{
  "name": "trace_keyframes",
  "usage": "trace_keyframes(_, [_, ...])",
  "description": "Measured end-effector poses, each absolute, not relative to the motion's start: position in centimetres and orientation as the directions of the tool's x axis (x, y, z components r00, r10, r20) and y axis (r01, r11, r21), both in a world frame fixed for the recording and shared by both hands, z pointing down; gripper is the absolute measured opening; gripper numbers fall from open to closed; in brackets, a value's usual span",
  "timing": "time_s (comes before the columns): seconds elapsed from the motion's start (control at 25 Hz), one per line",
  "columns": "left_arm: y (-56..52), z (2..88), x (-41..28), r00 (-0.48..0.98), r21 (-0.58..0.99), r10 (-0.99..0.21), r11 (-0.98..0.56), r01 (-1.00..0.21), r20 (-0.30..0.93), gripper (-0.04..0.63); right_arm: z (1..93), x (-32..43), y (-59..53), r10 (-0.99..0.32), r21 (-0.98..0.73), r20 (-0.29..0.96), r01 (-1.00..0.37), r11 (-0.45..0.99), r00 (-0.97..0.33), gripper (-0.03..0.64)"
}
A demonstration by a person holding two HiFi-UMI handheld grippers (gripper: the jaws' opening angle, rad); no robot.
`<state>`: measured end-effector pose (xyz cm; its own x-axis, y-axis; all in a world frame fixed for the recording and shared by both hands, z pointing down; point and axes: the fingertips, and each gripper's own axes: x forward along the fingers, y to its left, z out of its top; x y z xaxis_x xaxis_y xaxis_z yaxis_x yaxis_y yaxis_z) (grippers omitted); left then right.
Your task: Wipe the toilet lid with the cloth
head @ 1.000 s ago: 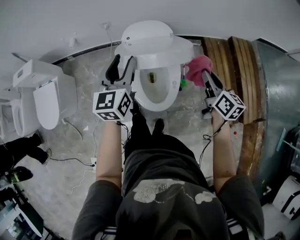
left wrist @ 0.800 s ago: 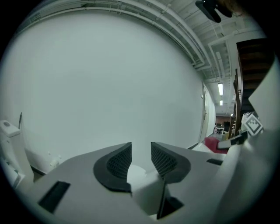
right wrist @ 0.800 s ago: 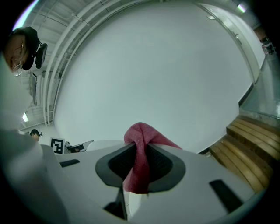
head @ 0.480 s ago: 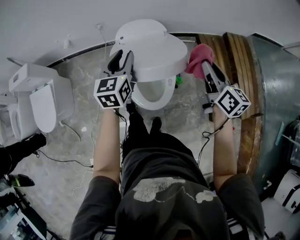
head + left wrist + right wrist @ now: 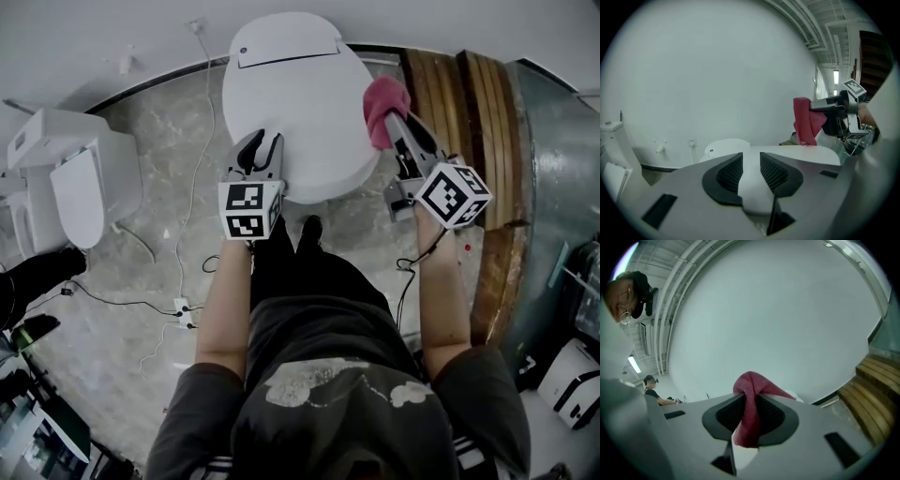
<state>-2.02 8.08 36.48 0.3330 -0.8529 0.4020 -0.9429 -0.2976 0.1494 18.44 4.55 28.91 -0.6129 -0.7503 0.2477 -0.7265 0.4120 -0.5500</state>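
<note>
The right gripper (image 5: pixel 392 122) pinches the red cloth (image 5: pixel 382 97) at the closed toilet lid's (image 5: pixel 305 98) edge, while the left gripper (image 5: pixel 262 148), its jaws just narrowing, hovers slightly parted and empty.

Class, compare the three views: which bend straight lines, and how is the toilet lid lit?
Head view: mild wide-angle bend in the wall's foot; the toilet lid is evenly lit, no harsh glare. Left gripper view: strong fisheye, black corners, ceiling pipes bowed. Right gripper view: same round frame, the cloth looming large near the lens.
</note>
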Motion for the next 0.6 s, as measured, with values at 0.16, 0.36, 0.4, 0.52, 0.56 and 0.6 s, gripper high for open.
trace_keyframes(0.16, [9.8,40.6,-1.9,0.337,0.186,-0.826,-0.283,-0.941,0.452,0.129,32.9,17.1,5.4,-0.72,-0.564,0.304,-0.727,0.392,-0.624,0.067])
trace_keyframes(0.36, [11.7,45.2,-1.5,0.33,0.223,-0.789,-0.248,-0.943,0.519,0.129,37.5,16.4,7.0,-0.688,-0.589,0.356,-0.723,0.36,-0.633,0.067])
trace_keyframes(0.4, [12.0,46.2,-1.4,0.329,0.23,-0.782,-0.24,-0.943,0.53,0.129,38.4,16.2,7.2,-0.682,-0.593,0.366,-0.723,0.354,-0.634,0.067])
trace_keyframes(0.52, [12.6,49.2,-1.4,0.324,0.246,-0.762,-0.22,-0.944,0.561,0.129,41.5,15.8,7.9,-0.66,-0.605,0.398,-0.723,0.332,-0.637,0.067])
trace_keyframes(0.56, [12.8,50.2,-1.4,0.323,0.249,-0.754,-0.215,-0.944,0.573,0.129,42.5,15.8,8.2,-0.653,-0.609,0.409,-0.723,0.324,-0.637,0.067])
trace_keyframes(0.6, [13.0,51.1,-1.3,0.322,0.252,-0.745,-0.211,-0.944,0.584,0.129,43.5,15.7,8.4,-0.647,-0.613,0.418,-0.724,0.317,-0.638,0.067])
